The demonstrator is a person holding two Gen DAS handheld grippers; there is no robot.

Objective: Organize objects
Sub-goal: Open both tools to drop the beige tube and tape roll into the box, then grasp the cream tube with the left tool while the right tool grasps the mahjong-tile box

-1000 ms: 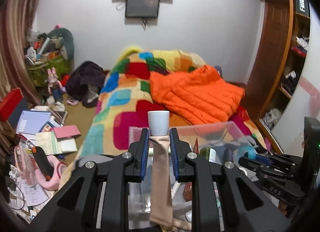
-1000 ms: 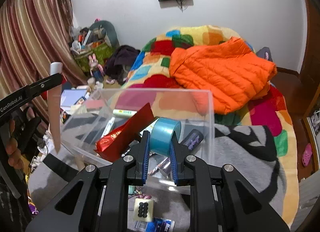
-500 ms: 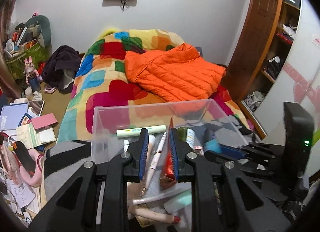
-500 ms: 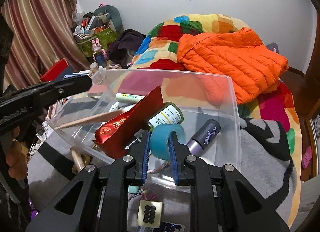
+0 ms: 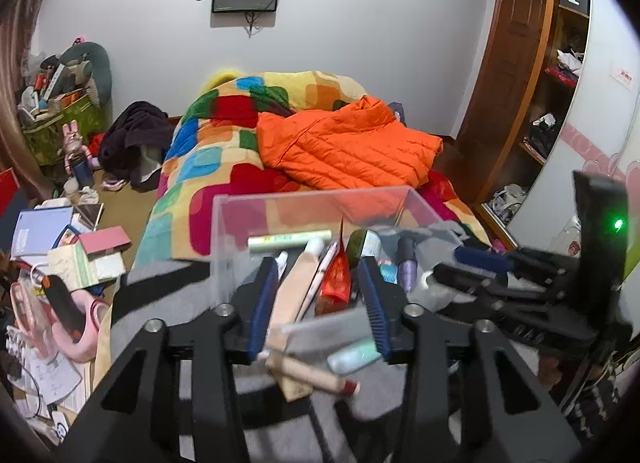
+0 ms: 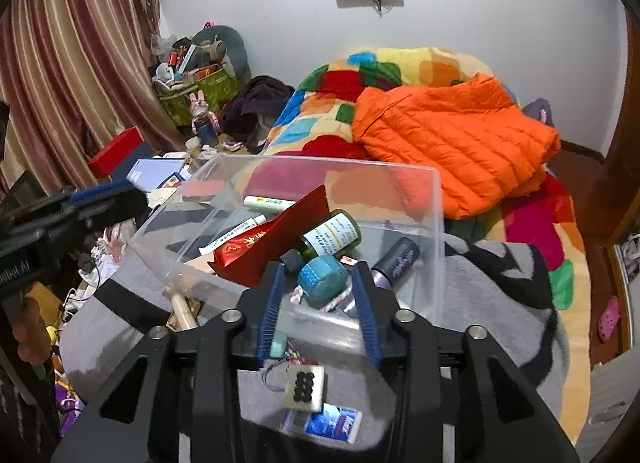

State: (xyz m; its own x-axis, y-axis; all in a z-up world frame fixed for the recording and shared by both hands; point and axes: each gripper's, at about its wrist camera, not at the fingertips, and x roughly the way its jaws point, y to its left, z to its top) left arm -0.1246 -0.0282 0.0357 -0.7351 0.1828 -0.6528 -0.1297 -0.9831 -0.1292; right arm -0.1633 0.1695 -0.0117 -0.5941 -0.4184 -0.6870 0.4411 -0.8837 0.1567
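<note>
A clear plastic box (image 5: 312, 199) sits on a grey and black blanket. My left gripper (image 5: 318, 287) hangs over its near wall with jaws opening. The beige tube (image 5: 294, 291) lies loose in the box between its blue pads, which do not press on it. My right gripper (image 6: 318, 277) is also opening over the box. The teal tape roll (image 6: 322, 279) rests inside, a gap on each side of it. Also in the box are a red packet (image 6: 260, 247), a green bottle (image 6: 332, 233) and a purple tube (image 6: 396, 261). The left gripper (image 6: 100, 199) shows at the left of the right wrist view.
Outside the box's near wall lie a beige stick with a red end (image 5: 312, 373), a pale teal tube (image 5: 352, 357) and a dotted square tag (image 6: 304, 387). An orange jacket (image 6: 452, 143) lies on the quilt behind. Clutter covers the floor (image 5: 60, 255) at left.
The left gripper brought the upright beige tube down into the box and let go. The right gripper lowered the teal tape into the box and released it. Both jaws have spread.
</note>
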